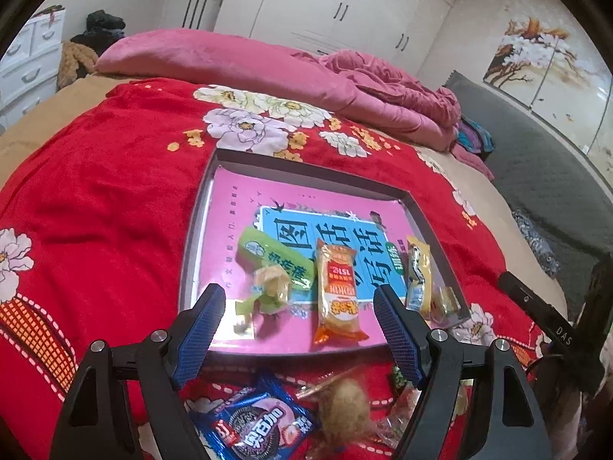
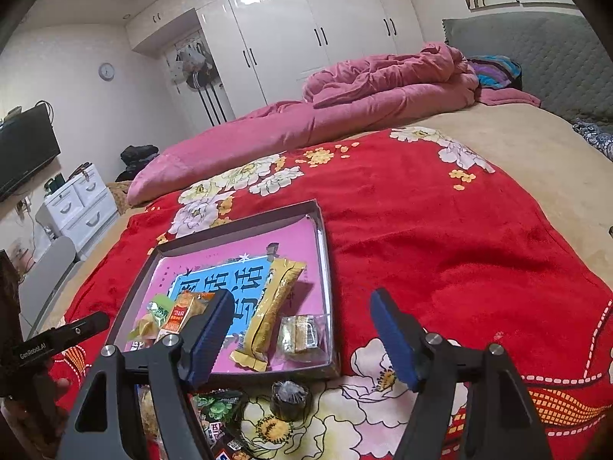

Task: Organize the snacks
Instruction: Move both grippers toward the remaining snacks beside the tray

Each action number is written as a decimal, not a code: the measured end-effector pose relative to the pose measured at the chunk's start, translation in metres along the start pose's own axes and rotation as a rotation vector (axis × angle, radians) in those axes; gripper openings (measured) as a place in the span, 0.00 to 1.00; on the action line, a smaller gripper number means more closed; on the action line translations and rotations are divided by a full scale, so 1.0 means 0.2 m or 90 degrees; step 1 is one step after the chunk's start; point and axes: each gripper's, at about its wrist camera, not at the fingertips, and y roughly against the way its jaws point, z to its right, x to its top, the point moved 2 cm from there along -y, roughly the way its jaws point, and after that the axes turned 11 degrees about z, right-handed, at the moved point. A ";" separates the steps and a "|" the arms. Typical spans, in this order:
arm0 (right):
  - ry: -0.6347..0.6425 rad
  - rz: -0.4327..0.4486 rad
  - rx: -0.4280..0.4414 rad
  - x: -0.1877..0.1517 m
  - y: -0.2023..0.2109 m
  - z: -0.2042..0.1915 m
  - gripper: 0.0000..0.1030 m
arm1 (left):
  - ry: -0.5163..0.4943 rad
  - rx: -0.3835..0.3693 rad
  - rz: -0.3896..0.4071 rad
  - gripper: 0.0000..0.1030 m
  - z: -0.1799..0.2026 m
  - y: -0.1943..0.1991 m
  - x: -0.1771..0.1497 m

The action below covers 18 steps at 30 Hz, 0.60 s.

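Observation:
A shallow grey tray (image 1: 199, 207) with a pink printed liner lies on the red flowered blanket; it also shows in the right wrist view (image 2: 323, 230). In it lie a green packet (image 1: 272, 258), a pale wrapped candy (image 1: 270, 283), an orange packet (image 1: 337, 291), a yellow packet (image 1: 419, 272) and a small clear-wrapped piece (image 2: 302, 335). My left gripper (image 1: 299, 306) is open and empty over the tray's near edge. My right gripper (image 2: 302, 310) is open and empty above the tray's near right corner. Loose snacks lie in front: a blue Oreo pack (image 1: 256, 425), a brown fuzzy ball (image 1: 346, 408), a dark round sweet (image 2: 289, 398).
A rolled pink quilt (image 1: 245, 65) lies across the bed behind the tray. A grey headboard (image 2: 536, 53) stands at the right, white wardrobes (image 2: 306, 30) behind, a white drawer unit (image 2: 82, 203) and TV at the left. The other gripper's body (image 1: 544, 314) shows at right.

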 end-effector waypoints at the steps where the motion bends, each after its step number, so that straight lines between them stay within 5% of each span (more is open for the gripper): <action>1: 0.002 -0.002 0.001 0.00 0.00 0.00 0.71 | -0.004 -0.001 -0.001 0.78 0.01 0.00 -0.01; 18: 0.018 -0.024 0.014 -0.06 0.05 -0.02 0.71 | -0.063 -0.025 -0.025 0.78 0.15 0.04 -0.10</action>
